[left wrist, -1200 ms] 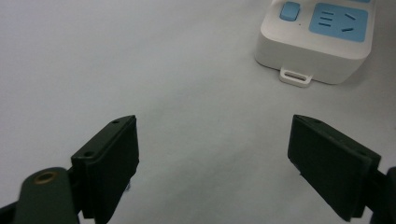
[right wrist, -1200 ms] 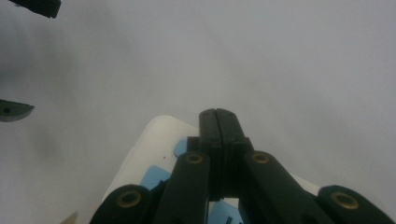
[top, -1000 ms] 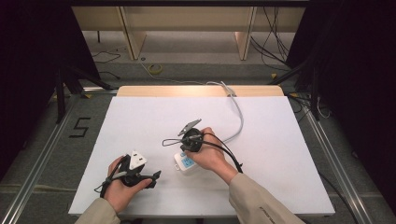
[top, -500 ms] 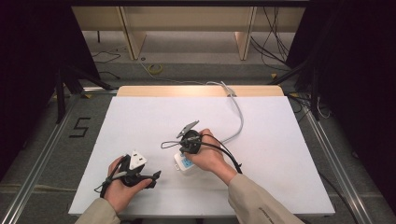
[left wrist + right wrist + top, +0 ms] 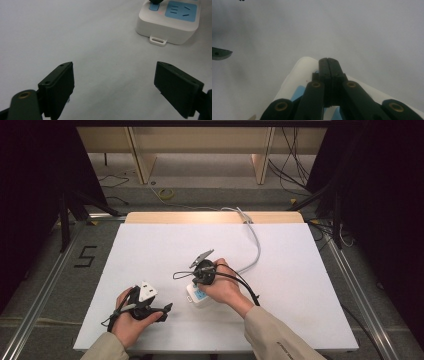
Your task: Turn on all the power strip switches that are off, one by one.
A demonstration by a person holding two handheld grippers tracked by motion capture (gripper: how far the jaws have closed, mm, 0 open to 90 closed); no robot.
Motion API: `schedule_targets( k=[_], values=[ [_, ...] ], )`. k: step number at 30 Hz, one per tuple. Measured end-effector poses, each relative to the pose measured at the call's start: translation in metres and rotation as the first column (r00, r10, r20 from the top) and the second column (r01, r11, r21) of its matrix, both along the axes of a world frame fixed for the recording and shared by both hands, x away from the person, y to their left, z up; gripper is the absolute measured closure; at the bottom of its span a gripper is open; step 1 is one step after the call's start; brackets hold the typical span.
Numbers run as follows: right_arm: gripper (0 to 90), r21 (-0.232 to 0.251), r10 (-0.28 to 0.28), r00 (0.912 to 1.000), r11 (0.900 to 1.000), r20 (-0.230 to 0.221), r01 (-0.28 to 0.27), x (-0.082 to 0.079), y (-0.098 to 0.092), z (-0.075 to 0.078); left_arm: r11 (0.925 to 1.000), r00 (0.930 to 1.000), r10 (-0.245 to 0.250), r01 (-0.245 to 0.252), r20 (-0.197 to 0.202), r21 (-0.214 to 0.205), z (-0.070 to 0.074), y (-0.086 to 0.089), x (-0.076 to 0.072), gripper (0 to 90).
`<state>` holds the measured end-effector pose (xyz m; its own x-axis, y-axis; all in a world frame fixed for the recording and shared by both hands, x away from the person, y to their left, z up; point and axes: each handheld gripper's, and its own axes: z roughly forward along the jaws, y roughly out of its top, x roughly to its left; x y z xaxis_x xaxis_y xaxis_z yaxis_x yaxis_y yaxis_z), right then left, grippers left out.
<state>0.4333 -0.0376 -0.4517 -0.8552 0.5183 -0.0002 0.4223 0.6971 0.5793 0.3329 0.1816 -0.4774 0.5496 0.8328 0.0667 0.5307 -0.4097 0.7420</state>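
Two grippers were over the white table [image 5: 300, 270]. The right gripper [image 5: 328, 62] had its jaws pressed together, with nothing between them, and its tip rested on the white power strip [image 5: 199, 296] near the table's front middle. The left gripper [image 5: 113, 87] had its jaws spread wide, empty, lying apart from the strip.

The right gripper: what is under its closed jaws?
Under the right gripper lies a white power strip with blue sockets on the table. The jaws cover the exact spot they touch.
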Motion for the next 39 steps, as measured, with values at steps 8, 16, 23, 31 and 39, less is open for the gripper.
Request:
schedule_targets(
  k=[8,16,23,31,39],
  values=[
    [90.0,0.001,-0.012,0.9999,0.9999,-0.007,0.012,-0.0007,0.001,-0.0009,1.0,1.0,-0.005,0.005,-0.001,0.004,0.0,-0.0002,0.0,16.3],
    [90.0,0.004,-0.016,0.9998,0.9999,-0.009,0.016,-0.0003,0.0009,-0.0007,1.0,1.0,-0.006,0.006,-0.001,0.005,0.0,0.0004,-0.0002,16.2],
    [90.0,0.005,-0.002,0.9999,1.0,0.017,0.002,-0.0012,-0.0002,-0.0017,1.0,1.0,-0.002,0.002,-0.002,0.003,-0.0003,0.0006,-0.0004,16.3],
    [90.0,0.002,-0.003,0.9999,1.0,0.016,0.002,-0.002,-0.0019,-0.0002,1.0,1.0,-0.003,0.003,-0.003,0.004,-0.0005,0.0005,-0.0003,16.2],
    [90.0,0.03,-0.003,0.9998,0.9995,0.02,0.002,-0.0016,-0.0054,0.0052,1.0,1.0,0.002,-0.002,-0.001,-0.002,-0.0009,0.0003,-0.0003,16.2]
  ],
)
